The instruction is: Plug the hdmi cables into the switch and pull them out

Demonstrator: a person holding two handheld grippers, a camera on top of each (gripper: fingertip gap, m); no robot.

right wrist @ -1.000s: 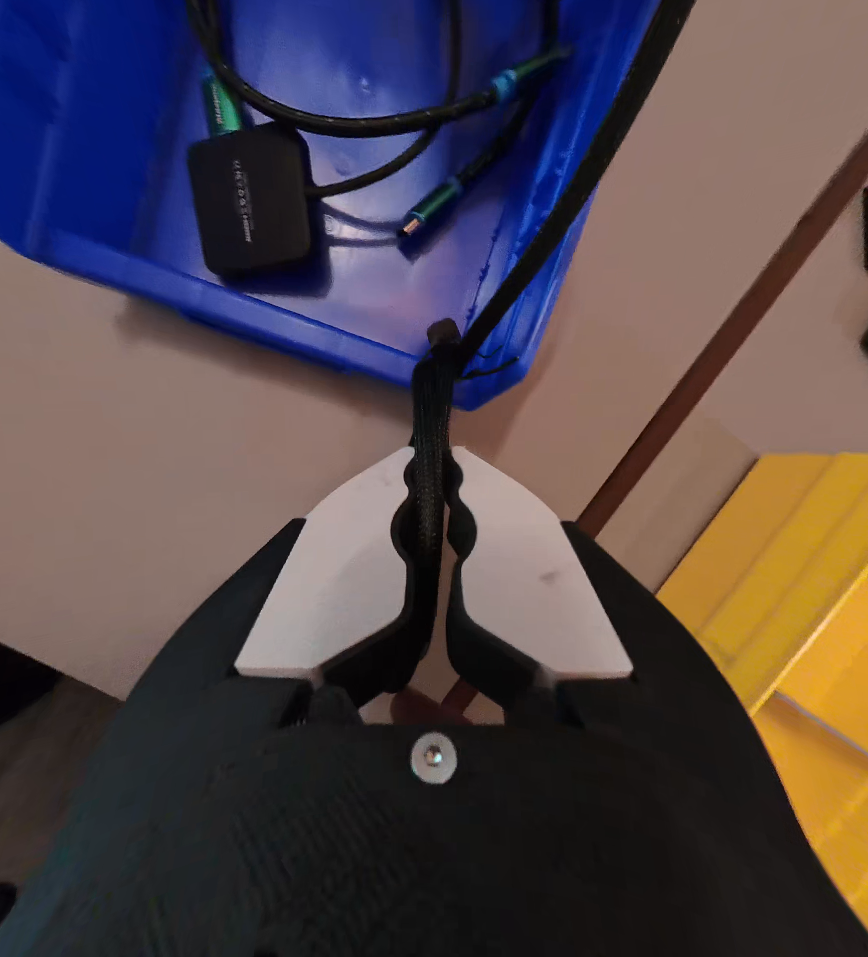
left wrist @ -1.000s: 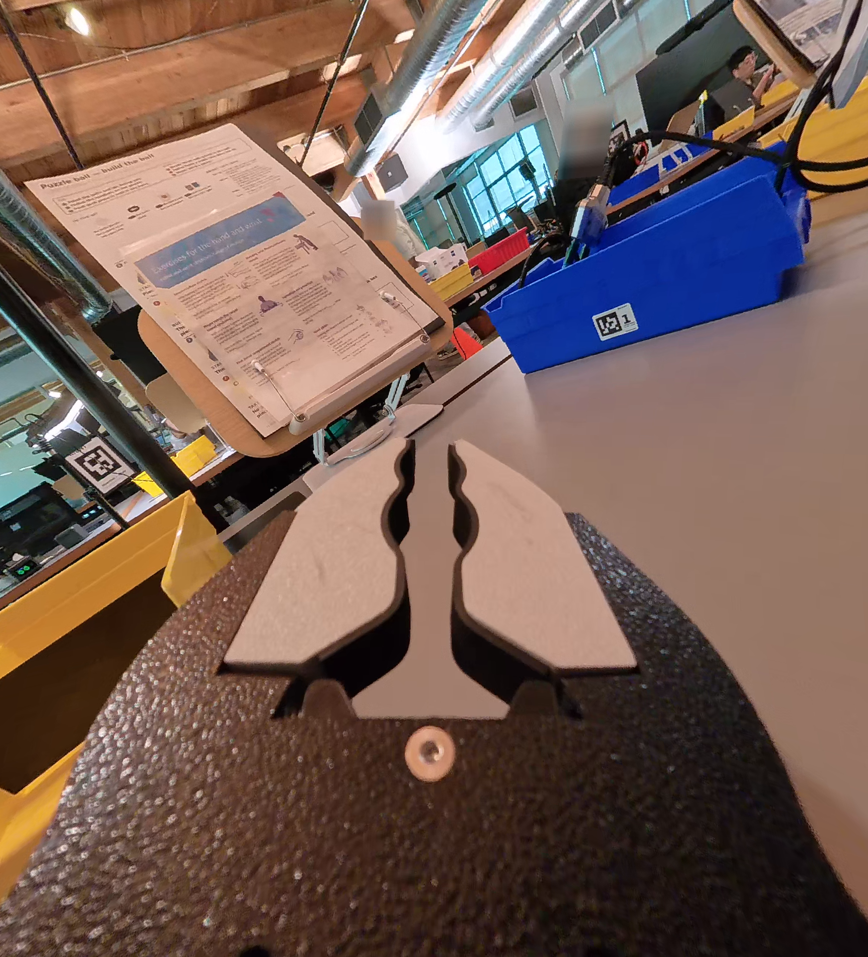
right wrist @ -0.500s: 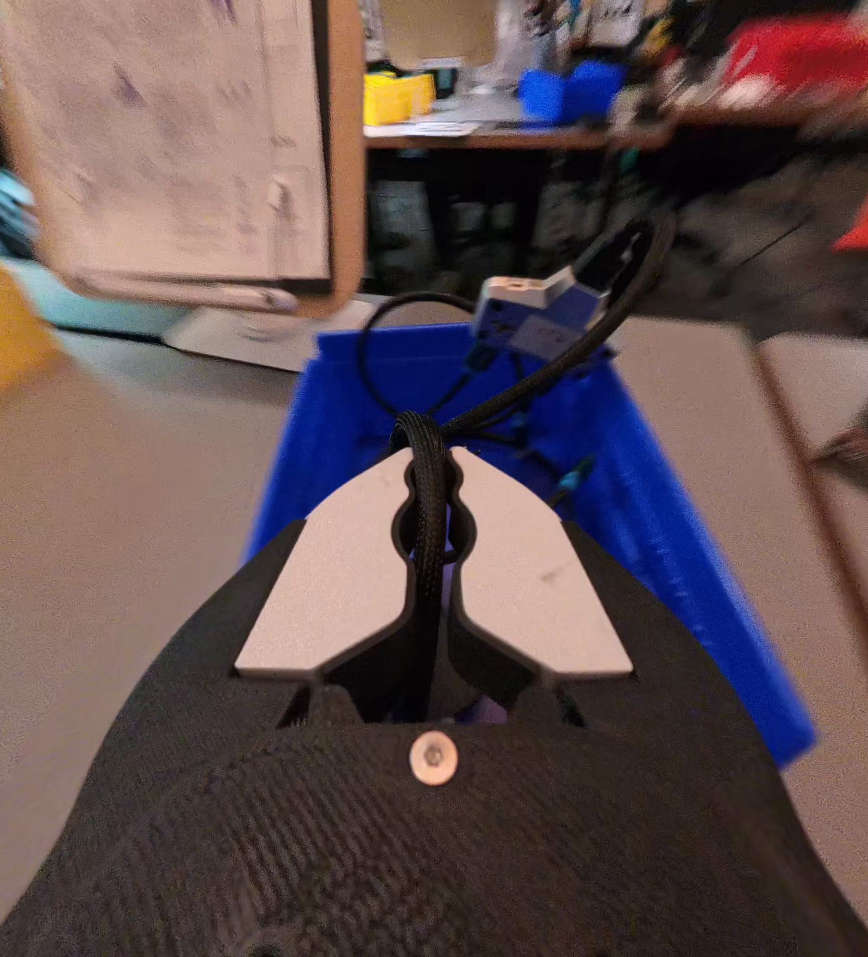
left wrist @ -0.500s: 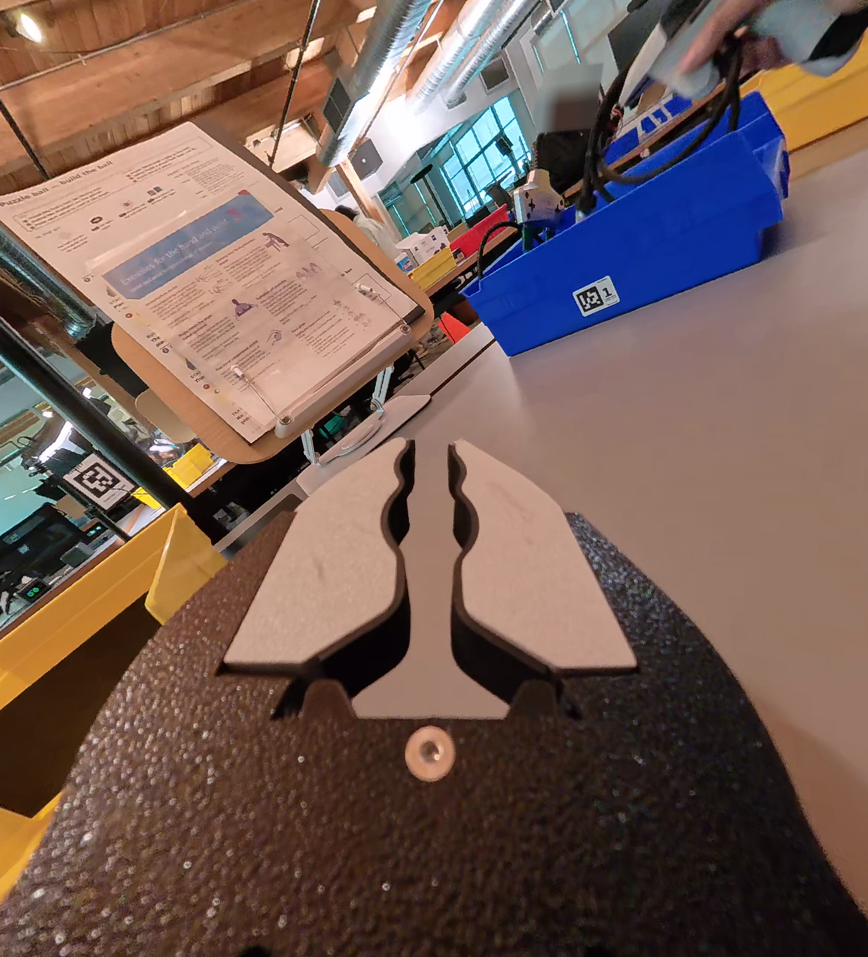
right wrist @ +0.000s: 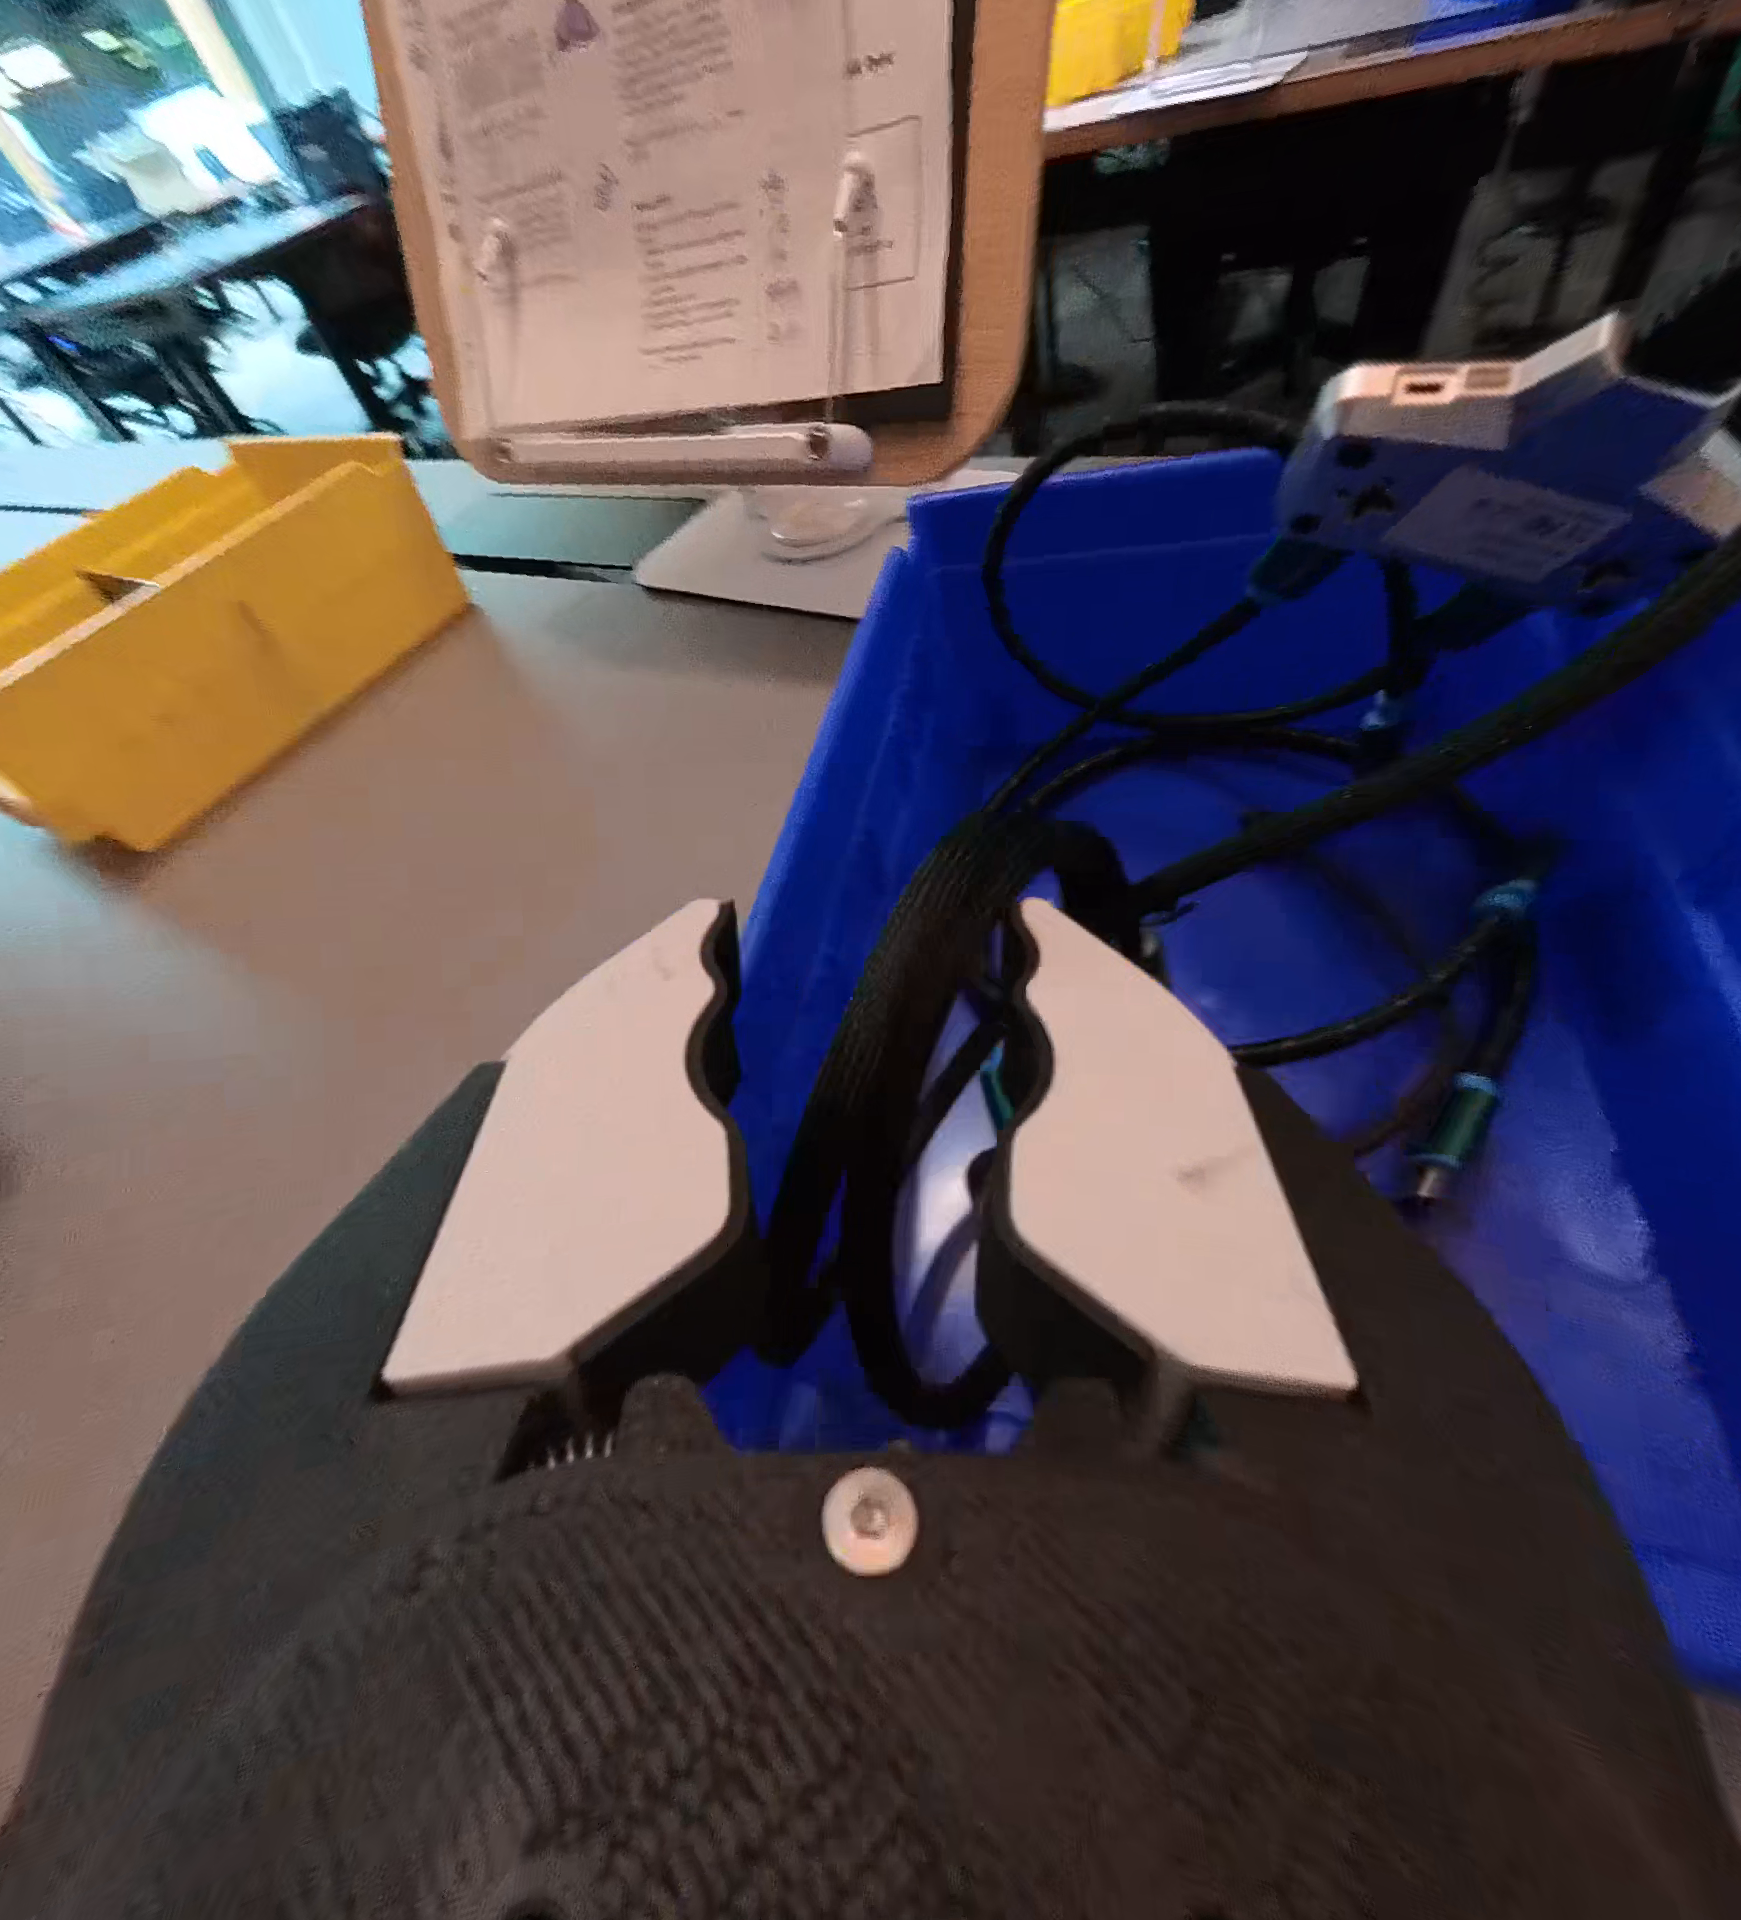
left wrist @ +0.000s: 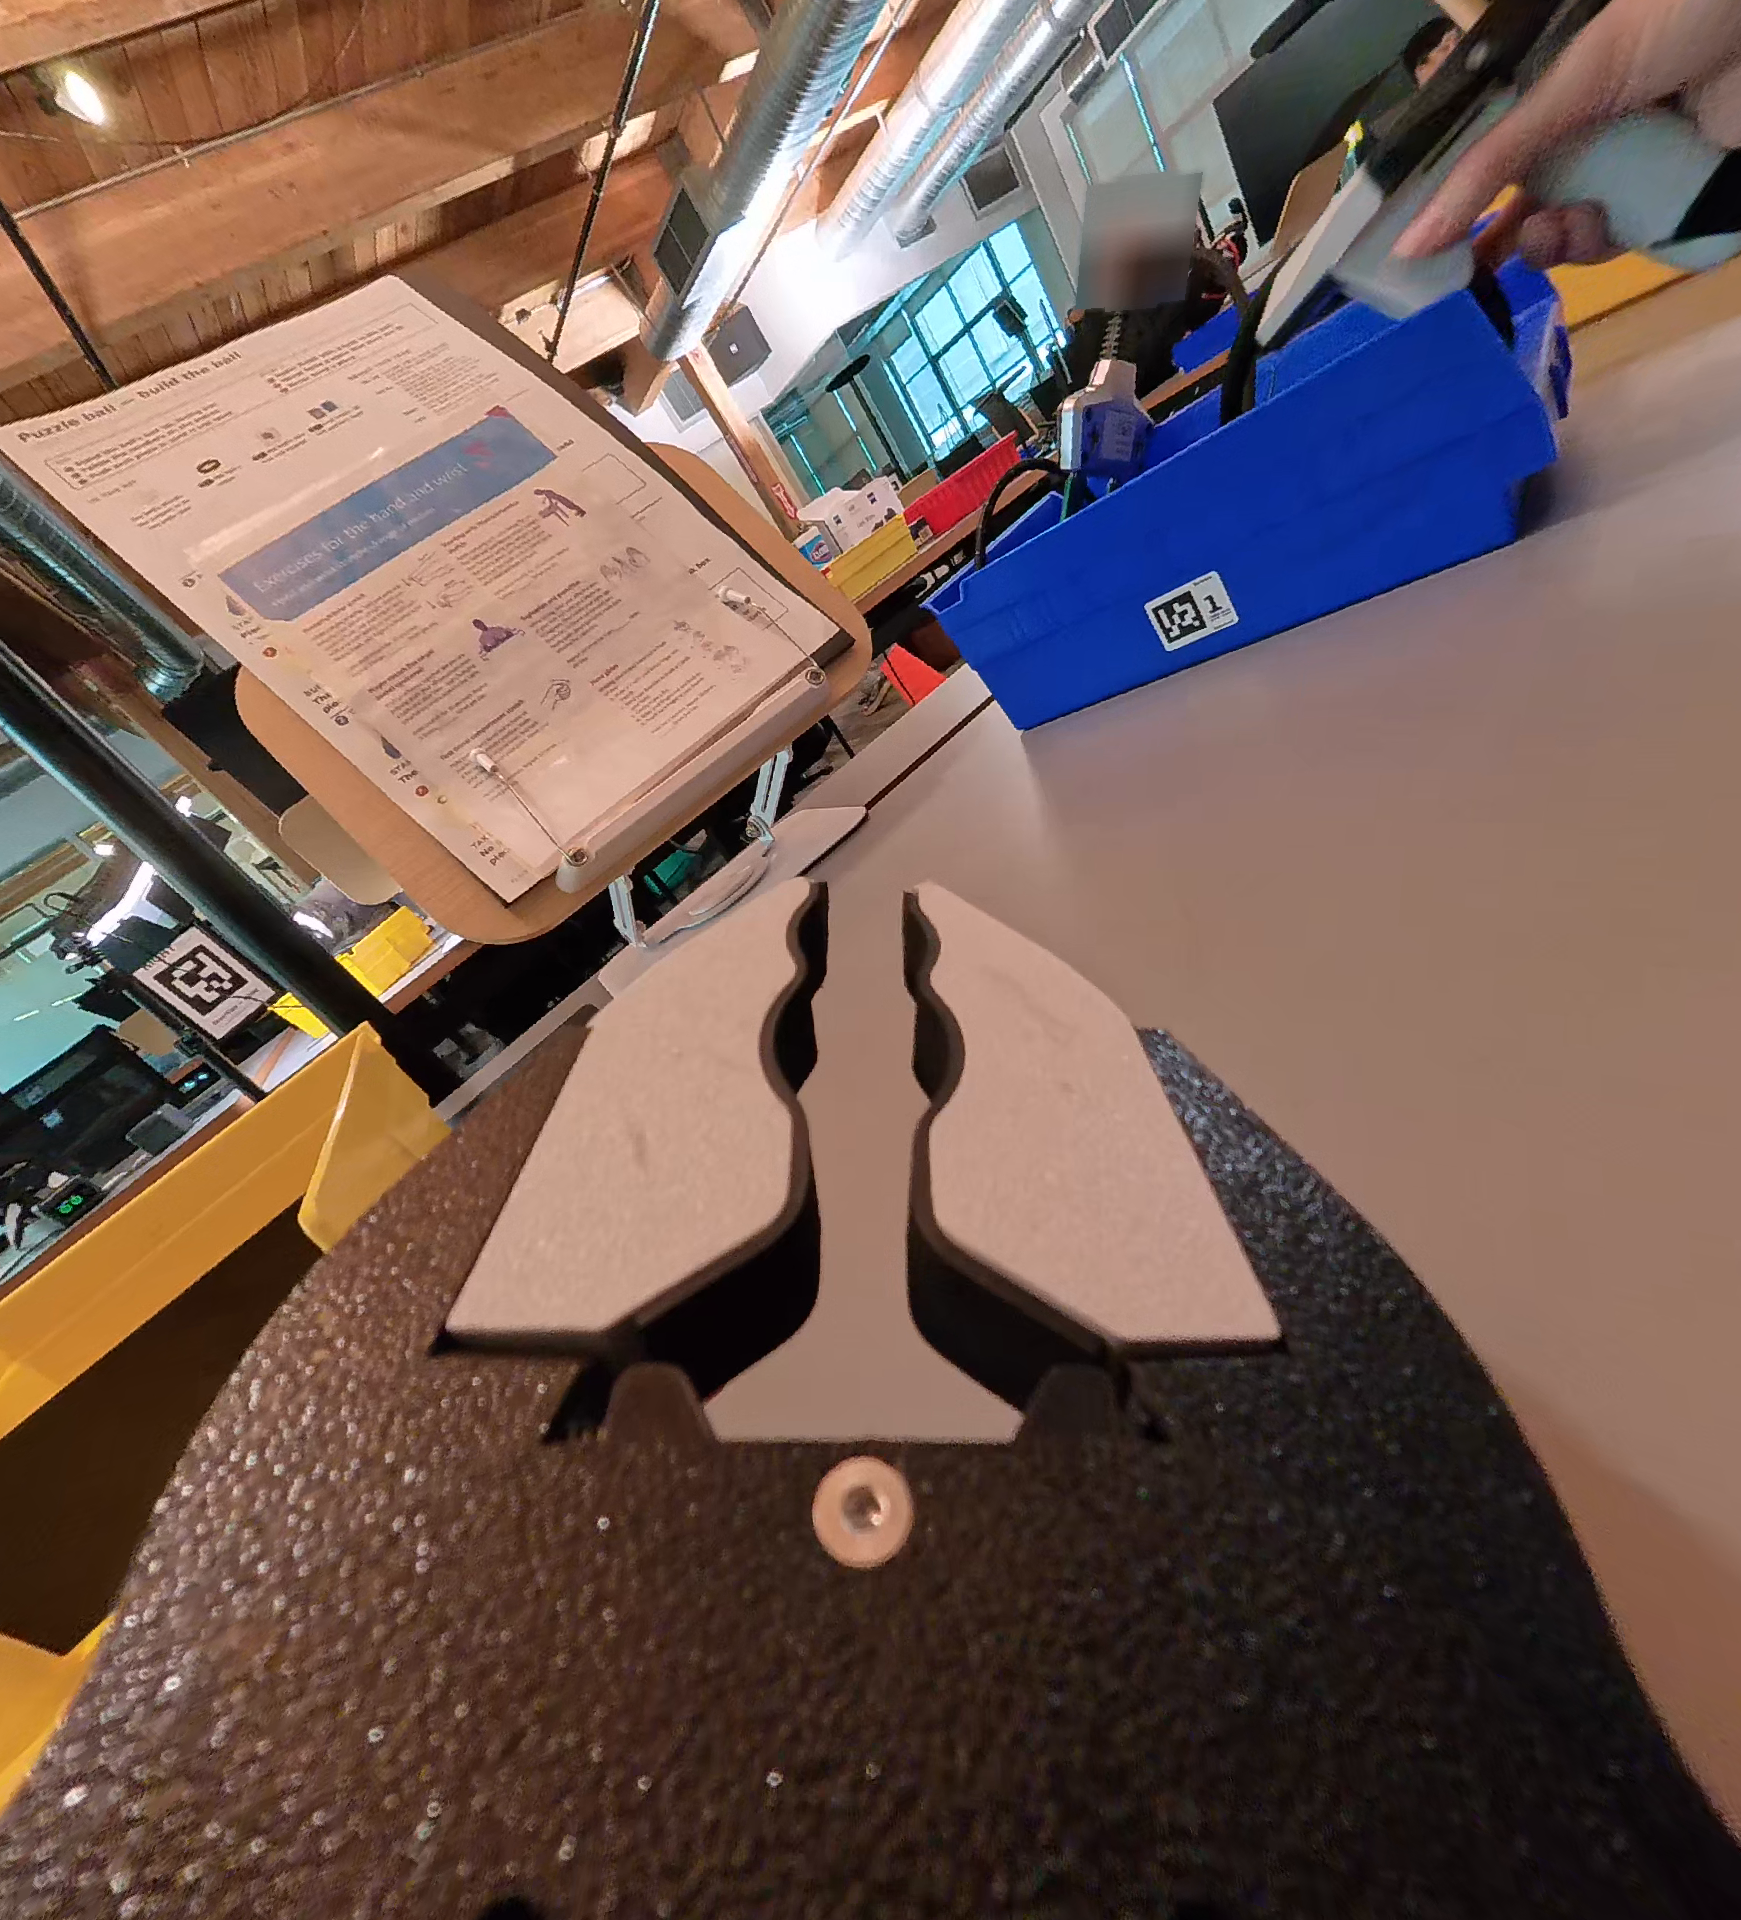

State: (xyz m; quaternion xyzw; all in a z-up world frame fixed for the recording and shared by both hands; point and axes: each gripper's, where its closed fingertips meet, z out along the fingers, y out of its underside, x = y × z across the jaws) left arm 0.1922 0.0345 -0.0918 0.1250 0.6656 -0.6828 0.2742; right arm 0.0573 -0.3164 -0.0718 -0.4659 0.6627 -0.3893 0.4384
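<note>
A blue bin (right wrist: pixel 1676 1195) holds a silver and blue switch (right wrist: pixel 1489 468) propped at its far end, with thin black HDMI cables (right wrist: pixel 1365 1029) and their teal plugs (right wrist: pixel 1458 1122) lying inside. My right gripper (right wrist: pixel 871 914) is open over the bin's near end. A loop of thick braided black cable (right wrist: pixel 866 1039) hangs loose between its fingers. My left gripper (left wrist: pixel 866 904) is shut with a narrow gap and empty, low over the grey table (left wrist: pixel 1365 987), far from the bin (left wrist: pixel 1261 551). The switch (left wrist: pixel 1105 426) and the hand-held right gripper (left wrist: pixel 1365 239) show in the left wrist view.
A document holder on a white stand (right wrist: pixel 700 208) is behind the bin, also in the left wrist view (left wrist: pixel 430 623). A yellow bin (right wrist: pixel 170 644) sits to the left on the table. A black pole (left wrist: pixel 118 810) rises at the table's left edge.
My right gripper has opened and let go of the braided cable, which now hangs loose over the bin. It tilted from looking down to level. The left gripper barely moved.
</note>
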